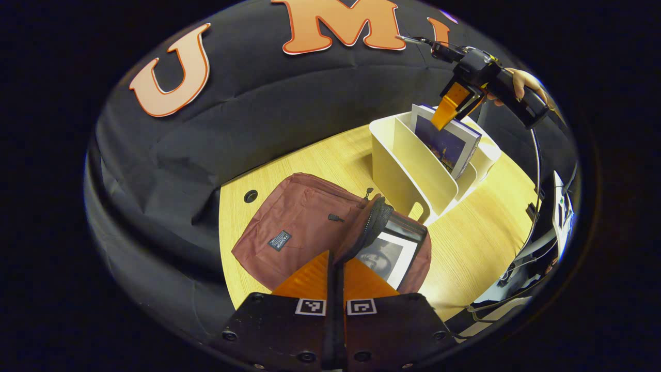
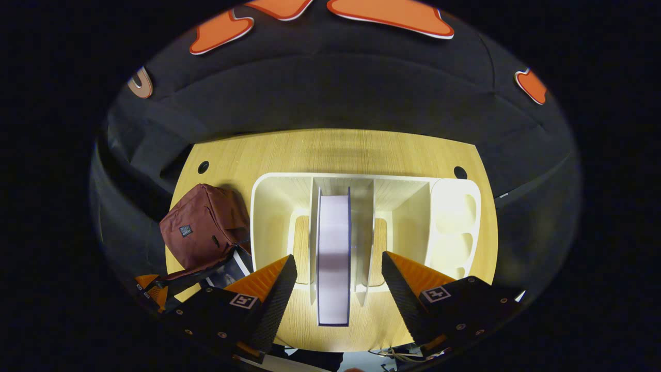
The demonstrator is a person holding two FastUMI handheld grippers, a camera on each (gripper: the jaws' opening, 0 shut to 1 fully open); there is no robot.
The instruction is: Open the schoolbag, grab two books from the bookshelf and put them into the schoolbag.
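A maroon schoolbag point(image 1: 294, 222) lies on the wooden table. My left gripper point(image 1: 335, 268) is shut on the zipped edge of its opening and holds it up. A book with a black-and-white picture point(image 1: 390, 256) lies inside. A white bookshelf point(image 1: 408, 165) stands behind it with a blue-covered book point(image 1: 449, 144) upright in it. In the right gripper view I look down on that book point(image 2: 334, 248) in the middle slot of the bookshelf point(image 2: 273, 206). My right gripper point(image 2: 338, 257) is open, one finger on each side of the book and apart from it. The schoolbag point(image 2: 204, 227) sits to the left.
The shelf's right end has a small holder with round-cornered compartments point(image 2: 454, 222). Cable holes point(image 2: 203, 167) mark the table's back corners. A hand point(image 1: 526, 82) holds the right gripper point(image 1: 449, 111) above the shelf. Cables and equipment point(image 1: 560, 217) sit beyond the table's right edge.
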